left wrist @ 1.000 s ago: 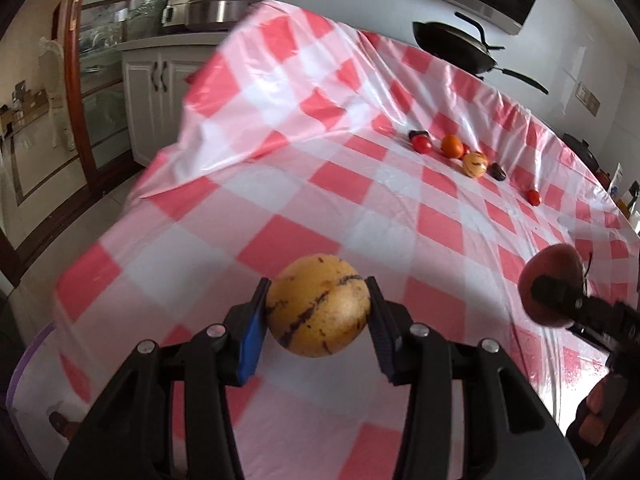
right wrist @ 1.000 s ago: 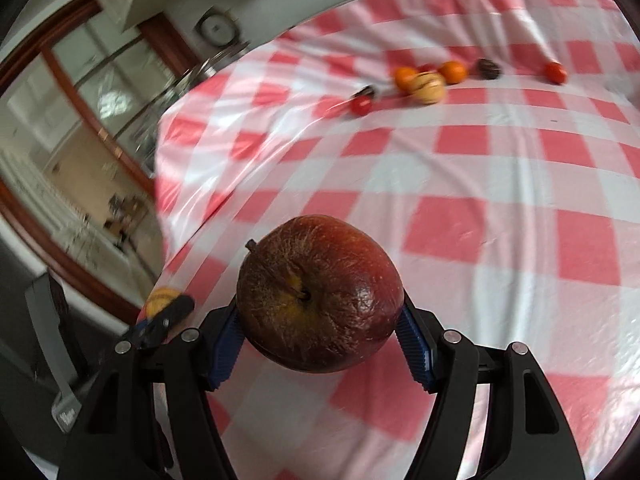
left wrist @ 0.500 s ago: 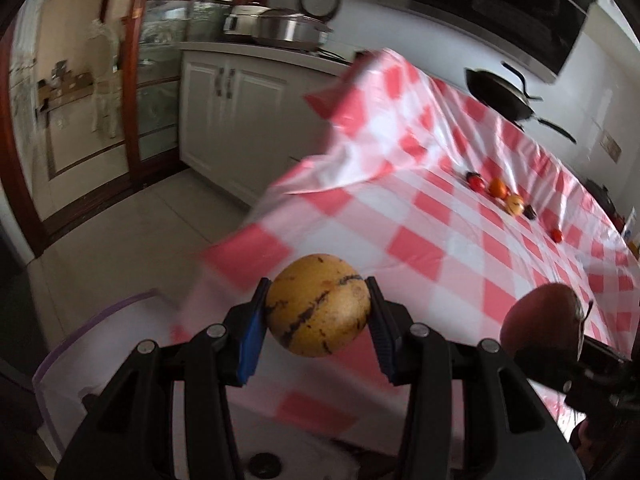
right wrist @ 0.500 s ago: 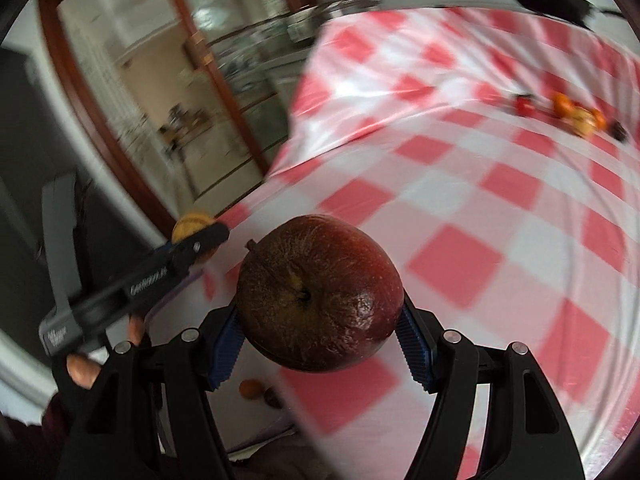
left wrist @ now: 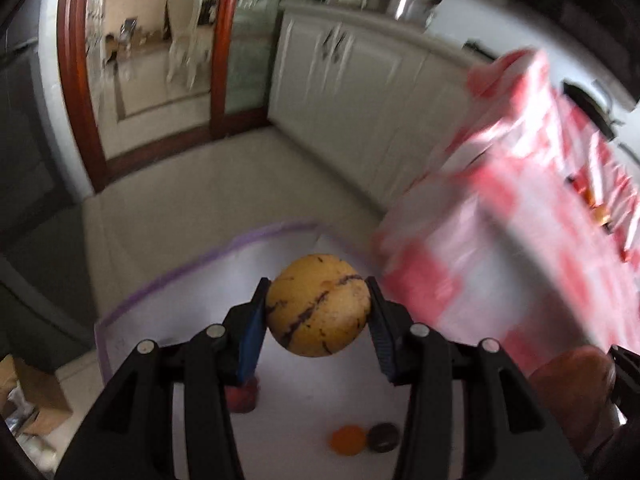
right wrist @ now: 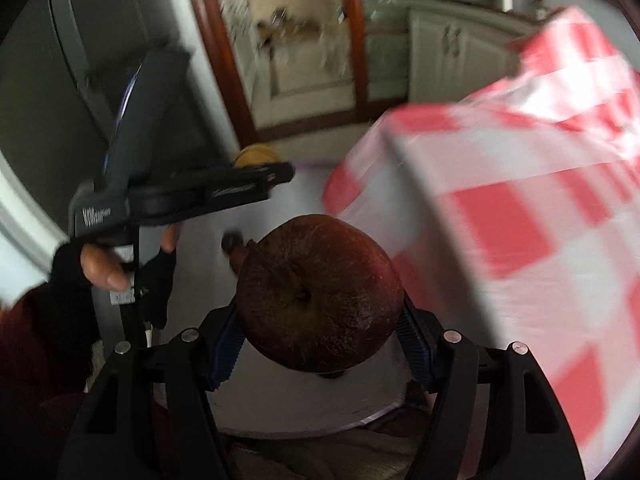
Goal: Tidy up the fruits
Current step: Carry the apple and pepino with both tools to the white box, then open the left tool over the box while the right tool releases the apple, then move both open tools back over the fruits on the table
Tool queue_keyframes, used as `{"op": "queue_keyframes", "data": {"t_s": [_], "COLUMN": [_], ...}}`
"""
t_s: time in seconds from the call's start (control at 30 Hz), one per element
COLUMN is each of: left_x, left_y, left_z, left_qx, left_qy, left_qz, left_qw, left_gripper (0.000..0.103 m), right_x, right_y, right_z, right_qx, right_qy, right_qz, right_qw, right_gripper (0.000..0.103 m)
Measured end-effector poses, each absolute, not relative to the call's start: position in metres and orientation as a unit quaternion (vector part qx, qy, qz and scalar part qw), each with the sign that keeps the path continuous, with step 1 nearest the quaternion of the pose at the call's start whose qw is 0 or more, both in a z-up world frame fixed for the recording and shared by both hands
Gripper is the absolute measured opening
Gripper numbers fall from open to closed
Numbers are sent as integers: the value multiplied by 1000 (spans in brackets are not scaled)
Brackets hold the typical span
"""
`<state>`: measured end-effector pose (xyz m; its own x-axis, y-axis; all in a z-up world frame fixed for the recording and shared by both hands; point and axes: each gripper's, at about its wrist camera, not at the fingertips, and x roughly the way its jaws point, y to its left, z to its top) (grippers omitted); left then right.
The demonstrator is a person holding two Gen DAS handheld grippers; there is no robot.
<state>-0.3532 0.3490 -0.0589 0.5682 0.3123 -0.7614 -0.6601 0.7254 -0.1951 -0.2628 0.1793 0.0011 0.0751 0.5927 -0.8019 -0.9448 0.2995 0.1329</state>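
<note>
1. Red-and-white check tablecloth covers the table and hangs over its near corner; it's pretty motion-blurred in both wrist views. A few small fruits sit in a row further along the tabletop, too smeared to name.
2. Left gripper is clamped on a yellow round fruit with dark purple streaks, pads pressing either side of it. It's up in the air off the table's corner, over a white bin with a purple rim that sits on the floor.
3. Inside that bin there's already stuff on the bottom: a small orange fruit right next to a dark round one, plus a reddish fruit half hidden behind the left finger.
4. Right gripper is squeezing a wrinkly dark red apple, stem end facing the camera. It also hangs over the white bin, just beside the draped corner of the cloth.
5. From the right wrist view you can see the person's left hand in a black fingerless glove holding the other tool.
6. Room-wise: pale tiled floor, cream cabinets along the wall, a wood-framed glass door, metal pots on the counter.
</note>
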Motion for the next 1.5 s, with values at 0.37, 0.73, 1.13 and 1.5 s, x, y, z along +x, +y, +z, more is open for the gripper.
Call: {"op": "queue_keyframes", "data": {"t_s": [0.37, 0.73, 1.13, 1.5], "left_x": [-338, -340, -344, -316], "left_y": [382, 388, 392, 298], "left_z": [-144, -173, -145, 68], "left_qx": [-242, -245, -246, -51], "left_qy": [478, 512, 488, 204], "left_qz": [329, 335, 368, 402], "left_qw": [778, 752, 752, 891], "left_gripper": [47, 47, 72, 102], "right_x": [-276, -315, -315, -262], "right_y": [254, 259, 243, 75], "right_z": [-108, -125, -86, 116], "right_qx": [-394, -476, -463, -177], "right_qy": [436, 380, 341, 180], "right_qz": [485, 481, 519, 586], "right_qw": [648, 630, 632, 770], "right_gripper": [67, 67, 80, 86]}}
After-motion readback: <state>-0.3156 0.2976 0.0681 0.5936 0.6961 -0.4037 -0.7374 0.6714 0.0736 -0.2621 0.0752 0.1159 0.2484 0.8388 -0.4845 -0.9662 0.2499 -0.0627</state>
